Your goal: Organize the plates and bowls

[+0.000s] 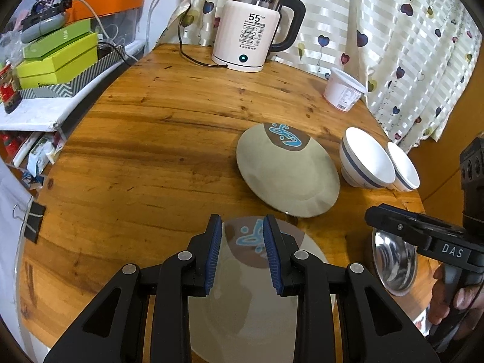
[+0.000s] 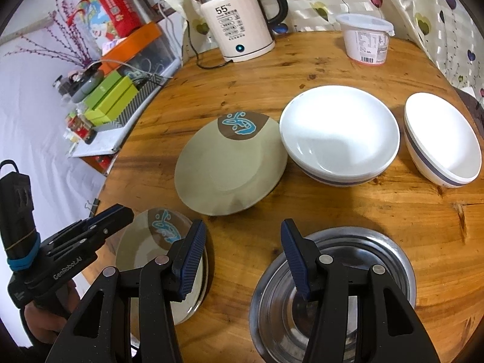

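Note:
Two beige plates with a brown patch and blue squiggle lie on the round wooden table. The near plate [image 1: 251,299] [image 2: 142,239] lies under my open, empty left gripper [image 1: 242,254]. The far plate [image 1: 284,172] [image 2: 230,163] sits mid-table. Two white bowls with a blue band [image 2: 338,133] [image 2: 444,142] stand to its right, also in the left wrist view [image 1: 366,160] [image 1: 403,166]. A steel bowl [image 2: 378,257] [image 1: 393,260] sits at the near edge, below my open, empty right gripper [image 2: 242,257].
A white electric kettle [image 1: 251,30] [image 2: 239,21] with its cord stands at the table's back. A white lidded tub [image 2: 366,37] [image 1: 345,87] sits at the back right by the curtain. A cluttered shelf with green boxes [image 1: 57,57] borders the table's left.

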Demonstrator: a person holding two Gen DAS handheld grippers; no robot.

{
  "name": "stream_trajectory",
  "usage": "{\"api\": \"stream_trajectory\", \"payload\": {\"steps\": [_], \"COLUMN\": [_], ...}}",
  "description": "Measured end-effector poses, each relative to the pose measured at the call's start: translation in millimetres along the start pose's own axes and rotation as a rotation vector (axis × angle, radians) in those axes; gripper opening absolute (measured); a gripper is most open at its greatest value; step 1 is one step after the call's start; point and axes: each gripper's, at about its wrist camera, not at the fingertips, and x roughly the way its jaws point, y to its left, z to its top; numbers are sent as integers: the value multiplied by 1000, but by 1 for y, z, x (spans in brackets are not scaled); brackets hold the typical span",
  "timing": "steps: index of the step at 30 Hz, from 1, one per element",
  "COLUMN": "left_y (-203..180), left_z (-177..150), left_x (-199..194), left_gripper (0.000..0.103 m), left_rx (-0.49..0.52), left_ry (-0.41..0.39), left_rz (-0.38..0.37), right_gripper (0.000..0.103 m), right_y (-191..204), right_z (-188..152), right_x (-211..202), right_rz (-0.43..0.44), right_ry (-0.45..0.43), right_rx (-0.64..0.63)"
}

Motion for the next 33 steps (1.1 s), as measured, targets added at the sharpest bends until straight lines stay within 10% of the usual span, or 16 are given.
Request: {"api": "stream_trajectory", "payload": {"steps": [33], "left_y": [2], "left_z": [54], "left_x": [66], "left_gripper": [29], "left_rx": [67], "left_ry": [93], "left_rz": [-69], "right_gripper": [46], "right_y": [-7], "right_z": [24], "right_x": [36], "right_rz": [-33], "right_ry": [27], "right_rx": [104]}}
